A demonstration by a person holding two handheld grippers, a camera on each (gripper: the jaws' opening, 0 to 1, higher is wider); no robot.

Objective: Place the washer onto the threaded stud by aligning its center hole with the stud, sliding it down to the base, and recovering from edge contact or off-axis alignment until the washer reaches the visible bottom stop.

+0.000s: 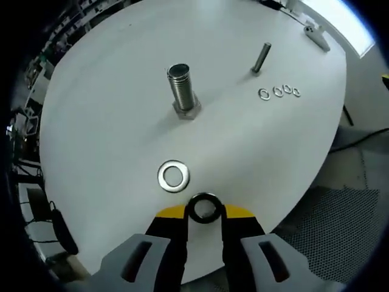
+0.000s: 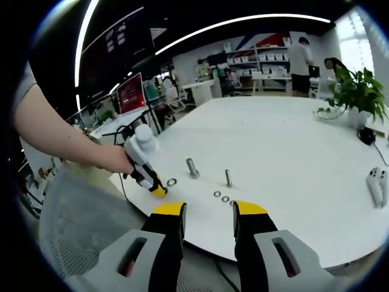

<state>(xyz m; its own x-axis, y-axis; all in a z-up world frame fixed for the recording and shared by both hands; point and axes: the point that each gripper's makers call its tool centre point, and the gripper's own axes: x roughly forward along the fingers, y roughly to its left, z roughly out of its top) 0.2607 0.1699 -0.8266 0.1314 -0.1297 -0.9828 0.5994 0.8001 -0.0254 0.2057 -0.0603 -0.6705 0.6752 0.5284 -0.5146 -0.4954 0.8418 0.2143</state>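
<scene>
Washer (image 1: 203, 208) sits pinched between the yellow tips of the left gripper (image 1: 204, 214), near the worktop (image 1: 109, 91) edge. A second washer (image 1: 173, 176) lies flat just ahead, between it and the big threaded stud (image 1: 182, 91), which stands on its nut farther in. The thin stud (image 1: 262, 58) and four small washers (image 1: 279, 92) are off to one side. The right gripper (image 2: 208, 213) hangs half open and empty, off the edge. If the held washer tips, its rim may catch the stud top and slip out.
</scene>
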